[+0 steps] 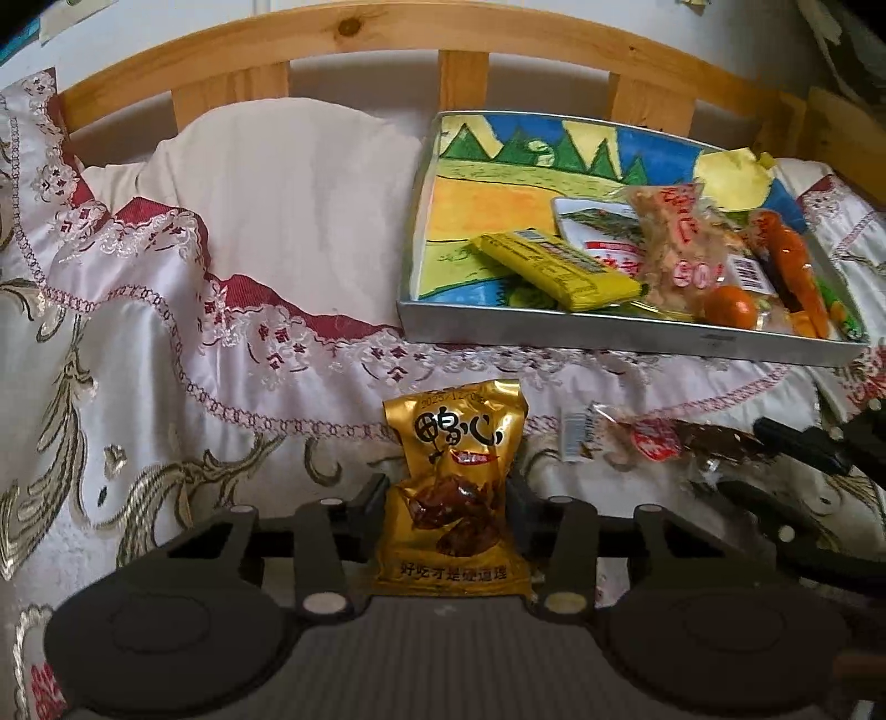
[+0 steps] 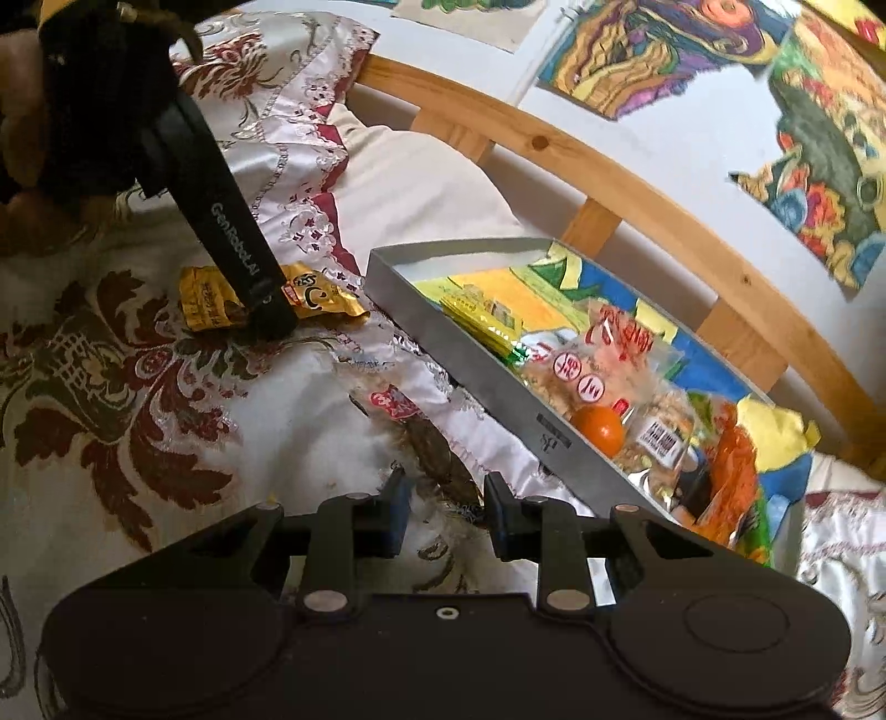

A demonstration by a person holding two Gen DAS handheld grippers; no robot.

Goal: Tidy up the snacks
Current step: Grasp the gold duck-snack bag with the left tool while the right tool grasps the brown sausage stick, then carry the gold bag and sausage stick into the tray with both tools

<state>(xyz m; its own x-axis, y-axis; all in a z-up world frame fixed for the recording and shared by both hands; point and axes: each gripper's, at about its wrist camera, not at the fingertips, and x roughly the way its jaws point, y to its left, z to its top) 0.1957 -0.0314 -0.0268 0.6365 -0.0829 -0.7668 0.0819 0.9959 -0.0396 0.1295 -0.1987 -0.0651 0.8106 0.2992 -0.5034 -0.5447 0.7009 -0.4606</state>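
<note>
lying over the far left of the bed is an embroidered bedspread in white satin with dark red trim and gold leaf patterns, and a cream pillow leans on the wooden headboard behind it. moving toward the middle, the left gripper has its two black fingers pressed against the sides of a gold snack packet, which sits upright between them on the bedspread (the right wrist view shows the same packet pinned under that gripper's black arm). no earlier view is given, so only the pinch itself can be told. to the right of the gold packet lies a clear packet with a red label and something dark brown inside, flat on the cloth just in front of the tray. the right gripper hovers low over this clear packet, its fingers narrowly parted with the packet's near end lying below the gap; the pads do not press on it as far as can be seen. further right and behind, a shallow metal tray with a bright painted landscape on its floor rests on the bed. in it, from left to right, are a long yellow packet, a white packet, a clear bag with red print, a small orange ball-shaped thing and an orange packet. colourful drawings hang on the wall above.
</note>
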